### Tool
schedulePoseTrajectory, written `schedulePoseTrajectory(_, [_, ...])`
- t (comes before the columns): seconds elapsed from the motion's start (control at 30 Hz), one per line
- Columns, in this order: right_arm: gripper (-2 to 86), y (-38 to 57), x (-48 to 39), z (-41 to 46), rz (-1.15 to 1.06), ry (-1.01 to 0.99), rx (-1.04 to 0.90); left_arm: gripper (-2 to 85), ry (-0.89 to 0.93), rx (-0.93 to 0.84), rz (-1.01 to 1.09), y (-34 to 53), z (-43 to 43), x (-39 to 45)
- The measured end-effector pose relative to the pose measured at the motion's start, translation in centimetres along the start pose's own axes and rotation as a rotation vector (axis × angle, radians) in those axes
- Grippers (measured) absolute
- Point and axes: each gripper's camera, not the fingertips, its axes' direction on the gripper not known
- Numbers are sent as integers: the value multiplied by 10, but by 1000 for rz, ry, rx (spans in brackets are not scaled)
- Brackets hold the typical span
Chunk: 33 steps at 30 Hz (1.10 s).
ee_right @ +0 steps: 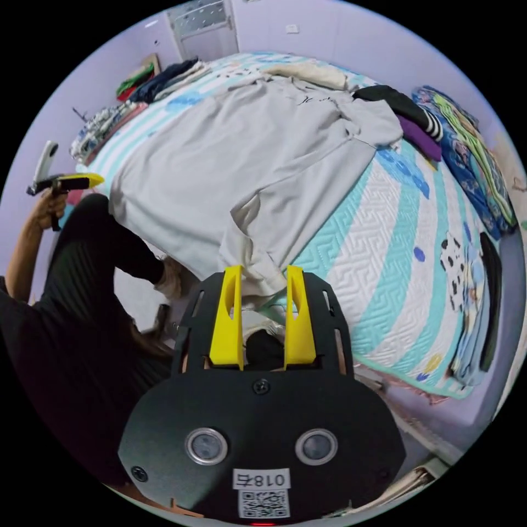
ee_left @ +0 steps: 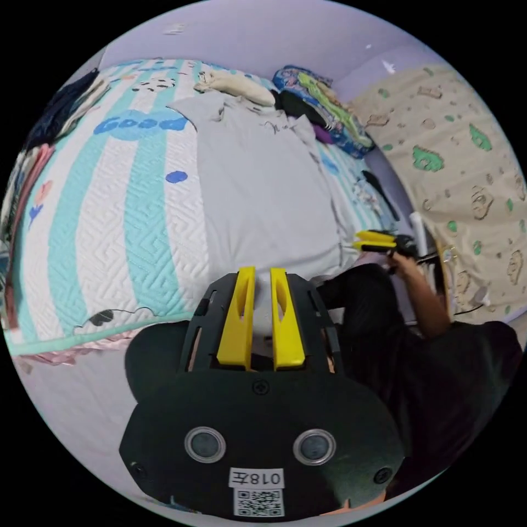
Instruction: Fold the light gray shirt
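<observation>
On the bed [ee_right: 379,230] the shirt [ee_right: 230,159] lies spread. Left tool [ee_left: 262,274] pinches its hem; right tool [ee_right: 263,274] gapes at a sleeve cuff, likely gripping next.

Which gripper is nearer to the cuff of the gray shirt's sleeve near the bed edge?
Right. The right gripper has the cuff between its fingers; the left gripper is beyond the shirt, at its far hem corner.

Pale lilac walls [ee_right: 340,33] enclose a bed [ee_left: 137,219] with a teal-striped quilt; a patterned beige curtain [ee_left: 466,181] (green shapes) hangs beside it.
</observation>
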Motion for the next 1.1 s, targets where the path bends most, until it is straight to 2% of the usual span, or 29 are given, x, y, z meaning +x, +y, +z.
schedulePoseTrajectory(0.1, [106,-15,-5,6,-32,39,-60,49,-69,-43,38,-12,4,21])
schedulePoseTrajectory(0.23, [31,-21,-12,-8,-60,102,-84,49,-81,-39,41,-23,-1,36])
schedulePoseTrajectory(0.37, [13,-11,-2,-30,12,82,-69,48,-83,-76,77,-41,7,51])
schedulePoseTrajectory(0.5, [9,21,32,-55,245,39,-70,49,-110,-131,120,-65,25,68])
schedulePoseTrajectory(0.63, [16,65,72,-54,507,-90,-73,52,-102,-148,127,-80,35,71])
schedulePoseTrajectory(0.77, [51,76,95,-47,605,-226,-87,63,-89,-166,113,-90,40,58])
schedulePoseTrajectory(0.87, [96,77,112,-62,653,-209,-66,72,-80,-120,78,-97,24,39])
schedulePoseTrajectory(0.97, [109,59,126,-98,621,-92,69,80,-99,-15,25,-110,-1,10])
schedulePoseTrajectory(1.1, [113,-29,133,-136,384,-13,280,98,-106,202,-52,-163,-33,-32])
